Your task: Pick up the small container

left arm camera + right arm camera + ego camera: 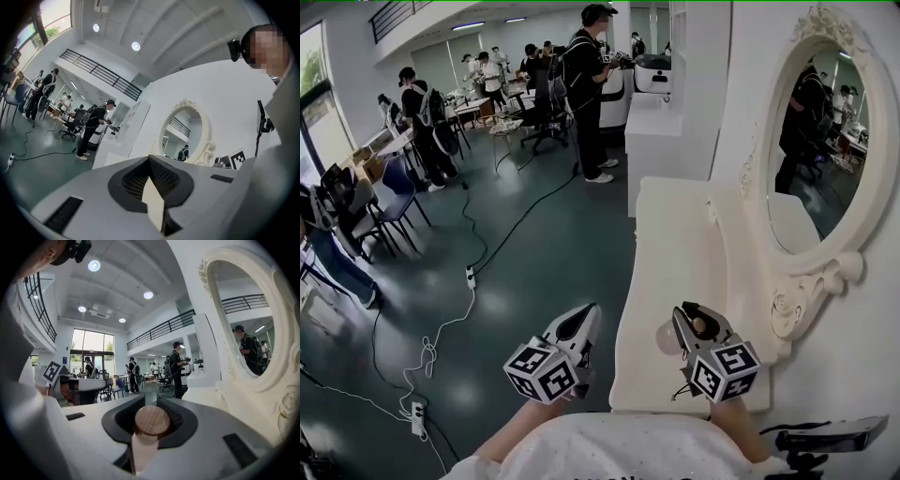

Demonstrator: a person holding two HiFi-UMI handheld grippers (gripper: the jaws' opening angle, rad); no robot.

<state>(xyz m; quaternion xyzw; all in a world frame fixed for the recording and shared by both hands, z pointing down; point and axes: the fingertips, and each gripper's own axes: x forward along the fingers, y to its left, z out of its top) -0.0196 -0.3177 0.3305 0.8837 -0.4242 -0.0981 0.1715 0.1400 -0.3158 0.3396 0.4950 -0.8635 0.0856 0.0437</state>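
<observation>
One grip is made, our right gripper (695, 319) clamping the container (152, 420), left gripper (584, 319) closed empty; next we likely raise it steadily clear of the table (675, 234).

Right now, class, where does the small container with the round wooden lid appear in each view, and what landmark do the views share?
Head view: the small container with a round wooden lid sits lower centre-right, between the jaws of the right gripper.
Left gripper view: not discernible.
Right gripper view: the container, bottom centre, clamped in the jaws, lid towards camera.
Shared landmark: the oval white-framed mirror.
</observation>
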